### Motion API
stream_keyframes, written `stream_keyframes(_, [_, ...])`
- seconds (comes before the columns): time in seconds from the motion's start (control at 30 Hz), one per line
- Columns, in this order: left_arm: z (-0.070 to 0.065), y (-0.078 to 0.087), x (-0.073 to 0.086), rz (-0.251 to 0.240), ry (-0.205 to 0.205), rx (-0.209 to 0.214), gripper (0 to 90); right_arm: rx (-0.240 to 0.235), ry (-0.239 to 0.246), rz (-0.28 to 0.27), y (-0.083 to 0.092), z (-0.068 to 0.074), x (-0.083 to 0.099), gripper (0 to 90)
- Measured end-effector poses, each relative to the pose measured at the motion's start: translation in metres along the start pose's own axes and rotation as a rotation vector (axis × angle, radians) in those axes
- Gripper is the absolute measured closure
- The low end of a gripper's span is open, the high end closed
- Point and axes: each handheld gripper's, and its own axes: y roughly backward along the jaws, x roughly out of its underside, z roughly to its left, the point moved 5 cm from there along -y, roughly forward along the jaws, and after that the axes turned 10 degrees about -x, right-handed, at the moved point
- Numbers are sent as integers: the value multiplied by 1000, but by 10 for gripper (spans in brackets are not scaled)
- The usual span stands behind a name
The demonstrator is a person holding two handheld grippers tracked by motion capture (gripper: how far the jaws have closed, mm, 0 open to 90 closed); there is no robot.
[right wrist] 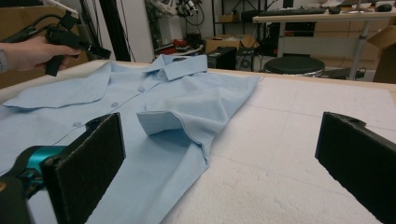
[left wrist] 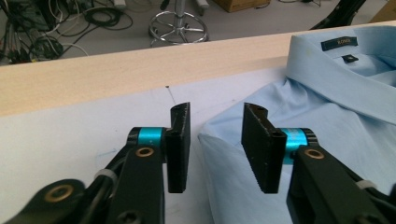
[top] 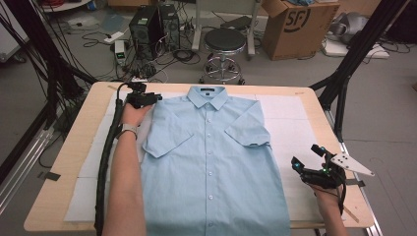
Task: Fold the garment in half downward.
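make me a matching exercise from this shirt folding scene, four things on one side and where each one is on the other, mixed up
Things:
1. left claw
2. right claw
3. shirt
4. stool

Places:
A. on the floor beyond the table's far edge
B. spread flat on the white pad, collar at the far end
C. at the shirt's shoulder near the collar
D. off the shirt, over the pad near the table's right edge

Pairs: 1-C, 2-D, 3-B, 4-A

We're looking at a pale wooden table (top: 83,147) with rounded corners, a white padded sheet (top: 290,123) spread over most of its top, and a light blue short-sleeved shirt (top: 211,157) lying flat and buttoned on that sheet, collar toward the far edge.
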Motion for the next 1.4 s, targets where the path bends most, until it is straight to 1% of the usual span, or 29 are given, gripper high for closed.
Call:
stream_keyframes(0.17, [-2,-5,7,52,15,13,709,-3,-3,7,0,0,1,2])
stream_keyframes(0.2, [-2,-5,7,56,8,10,726,-4,-5,9,0,0,1,3])
stream_keyframes(0.23, [-3,-6,8,65,6,8,748,-3,-4,10,0,0,1,2])
stream_keyframes(0.27, [-3,-6,8,73,2,-3,781,-3,-3,10,-1,0,1,2])
stream_keyframes(0.3, [-4,-6,9,82,5,-10,840,-3,-6,8,-1,1,1,3])
stream_keyframes(0.33, [-4,-6,9,89,19,-6,873,-4,1,9,-1,0,1,2])
stream_keyframes(0.37, [-3,-6,9,93,24,-14,879,-5,0,14,-1,0,2,3])
stream_keyframes(0.4, [-3,-5,8,91,16,-25,882,-6,-2,16,-1,0,2,3])
stream_keyframes(0.53, [-7,0,3,60,-12,-34,885,2,-6,28,-3,0,3,3])
stream_keyframes(0.6, [-8,4,0,47,-14,-28,885,11,-8,44,-4,-1,4,3])
stream_keyframes(0.63, [-8,5,-1,43,-14,-32,885,17,-9,51,-5,-2,4,3])
stream_keyframes(0.67, [-8,6,-2,39,-10,-30,885,24,-18,60,-6,-3,4,3])
stream_keyframes(0.7, [-7,8,-3,39,-15,-32,884,28,-24,66,-7,-5,4,3])
stream_keyframes(0.73, [-6,9,-4,34,-14,-34,885,36,-45,75,-8,-6,3,3])
stream_keyframes(0.8, [-7,10,-5,25,-2,-24,885,46,-62,92,-12,-10,0,3])
stream_keyframes(0.83, [-7,11,-6,22,-9,-27,885,48,-63,94,-14,-12,-3,3])
stream_keyframes(0.9, [-9,11,-7,17,-15,-26,884,61,-72,130,-21,-17,-7,3])
stream_keyframes(1.03, [-13,12,-8,16,-29,-24,884,63,-77,190,-38,-27,-19,3])
stream_keyframes(1.07, [-15,13,-8,14,-31,-24,884,61,-88,195,-42,-29,-22,3])
stream_keyframes(1.13, [-16,15,-10,7,-39,-27,884,63,-102,220,-52,-36,-29,3])
stream_keyframes(1.23, [-16,17,-13,-4,-41,-27,884,69,-112,253,-69,-47,-38,3])
stream_keyframes(1.3, [-16,18,-14,-7,-39,-30,884,79,-129,265,-80,-55,-42,2])
stream_keyframes(1.33, [-15,19,-14,-4,-38,-26,884,85,-127,266,-86,-60,-44,3])
stream_keyframes(1.4, [-16,18,-13,-3,-42,-28,884,86,-137,292,-99,-68,-46,3])
